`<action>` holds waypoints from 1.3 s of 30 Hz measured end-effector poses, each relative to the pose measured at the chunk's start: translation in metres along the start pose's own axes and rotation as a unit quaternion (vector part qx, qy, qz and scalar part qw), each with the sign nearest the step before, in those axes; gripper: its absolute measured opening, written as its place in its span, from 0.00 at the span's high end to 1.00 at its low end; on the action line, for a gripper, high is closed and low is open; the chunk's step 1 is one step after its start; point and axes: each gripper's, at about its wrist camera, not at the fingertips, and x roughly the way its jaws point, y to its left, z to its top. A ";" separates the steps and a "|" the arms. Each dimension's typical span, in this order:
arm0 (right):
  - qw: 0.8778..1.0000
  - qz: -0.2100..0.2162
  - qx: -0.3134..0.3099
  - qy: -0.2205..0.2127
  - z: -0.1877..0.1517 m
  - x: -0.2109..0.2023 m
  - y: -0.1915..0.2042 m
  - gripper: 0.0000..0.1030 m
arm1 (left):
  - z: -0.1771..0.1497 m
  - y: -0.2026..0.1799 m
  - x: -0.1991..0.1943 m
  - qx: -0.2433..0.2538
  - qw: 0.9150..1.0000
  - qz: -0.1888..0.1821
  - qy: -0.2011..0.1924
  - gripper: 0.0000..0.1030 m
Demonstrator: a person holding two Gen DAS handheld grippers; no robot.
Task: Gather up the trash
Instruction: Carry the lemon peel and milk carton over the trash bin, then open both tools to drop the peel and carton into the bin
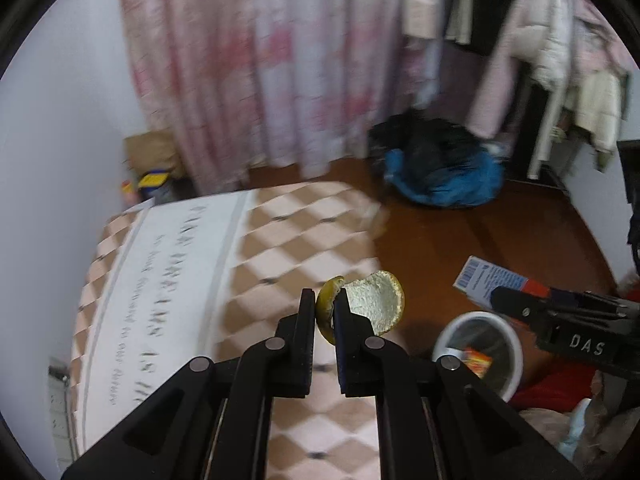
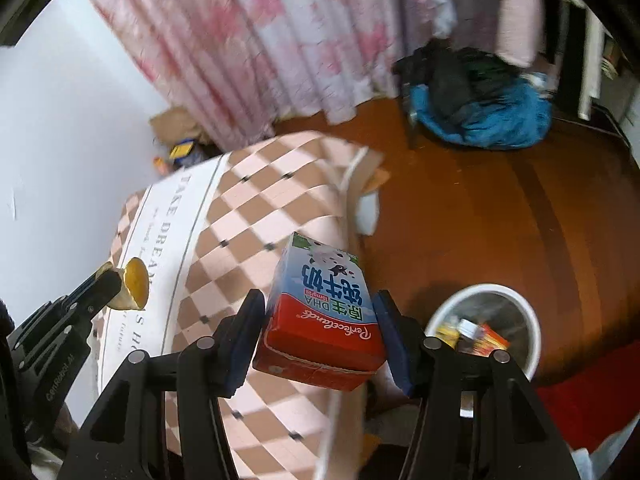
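Through my left wrist camera I see my left gripper (image 1: 324, 312) clamped on a curled piece of citrus peel (image 1: 374, 304), its two black fingers squeezed nearly together with the yellow-green rind pinched between them and the pale white pith facing the lens. The peel is held in the air above a table covered by a pink and brown checked cloth (image 1: 288, 240) with a white printed band. Through my right wrist camera, my right gripper (image 2: 320, 334) is clamped on a small milk carton (image 2: 320, 312), red and light blue with a cartoon animal, its blue pads pressing the carton's two sides. The carton is tilted, held above the table's edge. Lower right of it, on the brown wooden floor (image 2: 500, 220), stands a white round trash bin (image 2: 520, 304) with colourful wrappers already inside. A blue and black heap of clothing (image 2: 480, 108) lies farther off near pink curtains (image 2: 260, 40).
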 end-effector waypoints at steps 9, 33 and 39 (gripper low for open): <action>0.995 -0.060 0.074 0.004 -0.035 -0.035 -0.134 0.44 | 0.000 -0.124 0.049 0.037 0.990 -0.118 0.060 0.94; 0.955 -0.086 0.238 0.153 -0.106 0.154 -0.330 0.44 | -0.073 -0.227 0.248 0.074 0.948 -0.136 0.279 0.56; 0.952 -0.070 0.251 0.158 -0.111 0.160 -0.332 0.11 | -0.074 -0.215 0.242 0.071 0.958 -0.101 0.260 0.11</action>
